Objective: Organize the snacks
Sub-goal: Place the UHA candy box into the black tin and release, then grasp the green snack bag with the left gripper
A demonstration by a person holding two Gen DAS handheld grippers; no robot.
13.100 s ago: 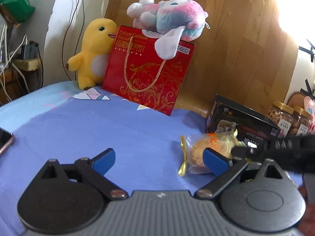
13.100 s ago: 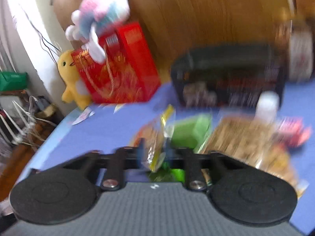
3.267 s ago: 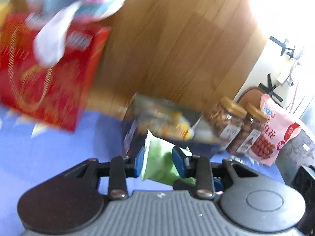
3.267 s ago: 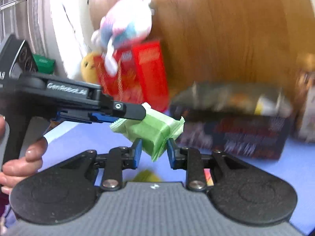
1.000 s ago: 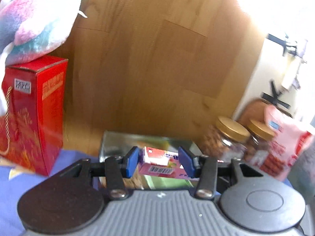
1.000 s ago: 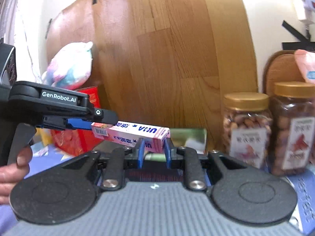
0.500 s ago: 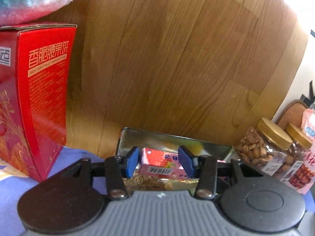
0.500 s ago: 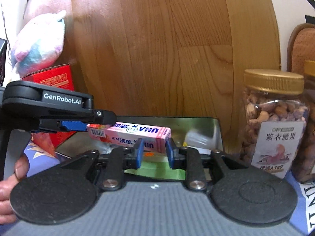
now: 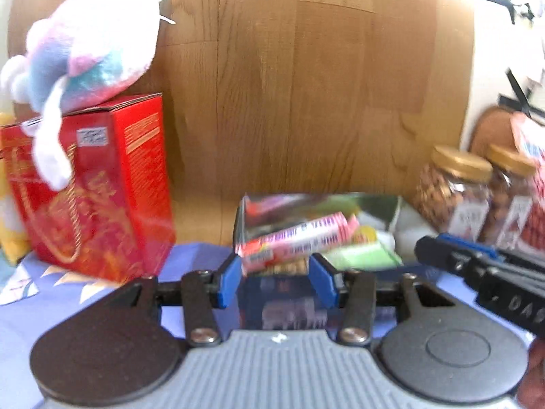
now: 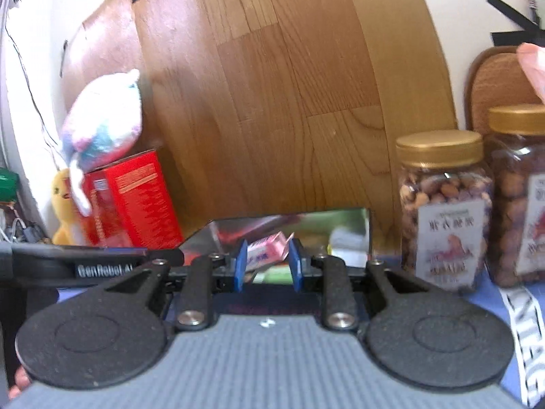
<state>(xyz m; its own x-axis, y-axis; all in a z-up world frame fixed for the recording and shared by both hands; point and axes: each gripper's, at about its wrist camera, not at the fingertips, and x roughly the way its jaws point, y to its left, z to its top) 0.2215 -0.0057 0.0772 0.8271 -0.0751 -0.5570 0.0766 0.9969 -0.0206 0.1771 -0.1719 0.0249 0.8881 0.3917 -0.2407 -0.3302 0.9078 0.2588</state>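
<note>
Snacks sit piled in a shiny metal tin (image 9: 238,228) at centre frame, against a wood-grain board. Left to right, left wrist view: fuzzy pastel plush toy (image 9: 92,37) at upper left atop a glossy red gift box (image 9: 98,187); left gripper (image 9: 277,279), blue pads spread with a gap to either side; long pink candy box (image 9: 296,237) lying tilted on top of the pile, above a green packet (image 9: 361,255); two gold-lidded clear nut jars (image 9: 453,191) at right. Motion blur softens detail. Right wrist view: right gripper (image 10: 267,266), pads apart; whether they touch the pink box end (image 10: 269,247) seen between them, I cannot tell.
</note>
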